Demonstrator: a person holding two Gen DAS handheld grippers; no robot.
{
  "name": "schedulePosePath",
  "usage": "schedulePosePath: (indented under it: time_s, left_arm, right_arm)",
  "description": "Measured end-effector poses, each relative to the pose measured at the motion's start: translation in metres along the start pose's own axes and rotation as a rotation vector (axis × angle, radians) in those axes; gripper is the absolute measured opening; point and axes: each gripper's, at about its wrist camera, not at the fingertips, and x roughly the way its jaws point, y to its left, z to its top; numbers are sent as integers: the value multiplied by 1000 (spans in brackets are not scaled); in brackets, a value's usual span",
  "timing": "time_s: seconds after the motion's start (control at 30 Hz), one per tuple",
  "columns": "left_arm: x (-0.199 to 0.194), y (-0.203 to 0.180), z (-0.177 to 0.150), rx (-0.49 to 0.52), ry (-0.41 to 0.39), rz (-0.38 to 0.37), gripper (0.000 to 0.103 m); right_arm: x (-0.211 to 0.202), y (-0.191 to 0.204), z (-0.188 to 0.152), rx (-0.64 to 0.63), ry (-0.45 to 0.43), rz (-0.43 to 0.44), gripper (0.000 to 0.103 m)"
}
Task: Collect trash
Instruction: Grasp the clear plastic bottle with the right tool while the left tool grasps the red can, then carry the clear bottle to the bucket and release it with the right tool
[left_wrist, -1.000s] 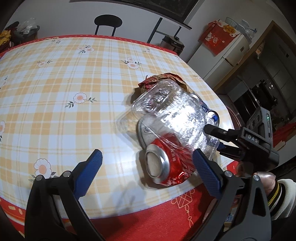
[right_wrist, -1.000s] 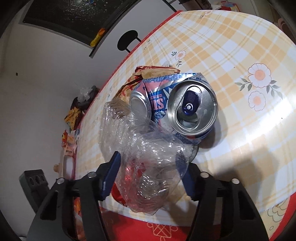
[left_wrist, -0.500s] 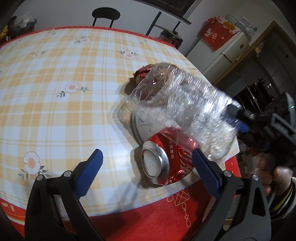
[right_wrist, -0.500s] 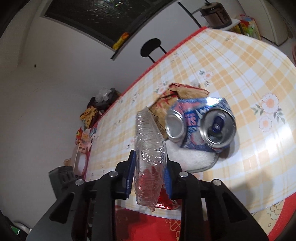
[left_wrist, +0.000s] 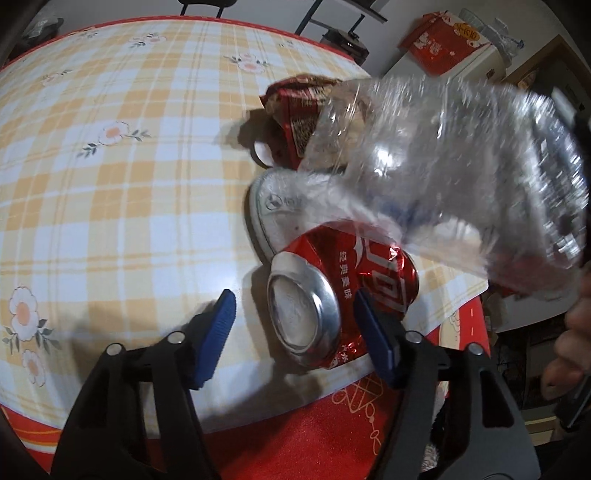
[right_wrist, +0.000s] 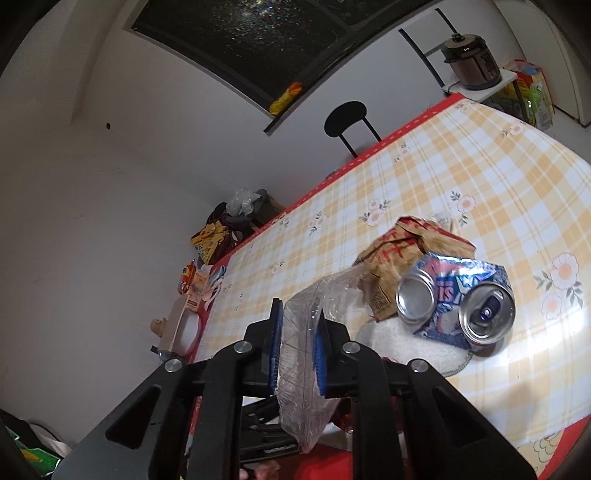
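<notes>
Right jaws: my right gripper (right_wrist: 297, 349) has just been closing and pinches the crushed clear plastic bottle (right_wrist: 301, 373), lower centre.
Left jaws: my left gripper (left_wrist: 295, 332) has just been closing, half open around the crushed red drink can (left_wrist: 332, 295); contact unclear.
Bench (left_wrist: 110, 184): checked cloth; dented blue can (right_wrist: 458, 306) centre right.

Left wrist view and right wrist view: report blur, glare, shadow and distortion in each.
Left wrist view: the crushed clear plastic bottle is smeared by motion blur with white glare spots; the dented red drink can is sharp and casts a soft shadow on the checked tablecloth. Right wrist view: sharp throughout; fisheye bends the table edge and the dark window frame.
</notes>
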Motion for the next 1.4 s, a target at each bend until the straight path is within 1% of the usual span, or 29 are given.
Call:
schedulePosePath:
  time_s: [0.03, 0.07, 0.1, 0.13, 0.17, 0.2, 0.27, 0.37, 0.43, 0.53, 0.63, 0.83, 1.0, 1.1, 1.27, 1.4]
  left_arm:
    - [3, -1, 0, 3, 5, 4, 53]
    - [5, -1, 0, 1, 11, 8, 48]
    - [7, -1, 0, -5, 13, -6, 42]
    - [6, 0, -1, -12, 9, -27, 32]
    - [3, -2, -1, -11, 1, -41, 28]
    - [2, -4, 0, 0, -4, -28, 25]
    - [-2, -6, 1, 20, -17, -7, 25]
    - [-12, -2, 3, 0, -47, -35, 24]
    - [-22, 0, 4, -4, -78, -33, 24]
    - [-41, 1, 7, -5, -135, -28, 24]
    - [-64, 5, 15, -4, -202, -7, 24]
    - [-111, 13, 32, -47, -341, 28, 24]
    - [-142, 10, 43, -52, -423, 50, 24]
    - [-152, 3, 47, -49, -453, 50, 24]
    - [-156, -20, 52, -50, -484, 48, 24]
    - [-151, -46, 58, -54, -499, 39, 24]
  right_arm:
    - [-1, 3, 2, -7, -2, 5, 16]
    - [-1, 6, 3, -12, -3, 7, 16]
    - [-3, 9, 5, -20, -7, 9, 16]
    - [-4, 11, 6, -26, -10, 9, 16]
    - [-6, 14, 8, -33, -15, 11, 16]
    - [-8, 17, 9, -40, -21, 11, 16]
    - [-13, 22, 13, -50, -33, 10, 16]
    - [-22, 29, 19, -70, -56, 8, 16]
    - [-28, 34, 22, -89, -74, 4, 16]
    - [-40, 39, 27, -111, -101, -4, 16]
    - [-54, 42, 33, -124, -129, -19, 16]
    - [-79, 35, 44, -123, -171, -70, 16]
    - [-108, 22, 54, -117, -222, -131, 16]
    - [-132, 9, 60, -114, -261, -168, 16]
    - [-169, -25, 74, -79, -302, -242, 16]
    - [-203, -58, 88, -56, -336, -309, 16]
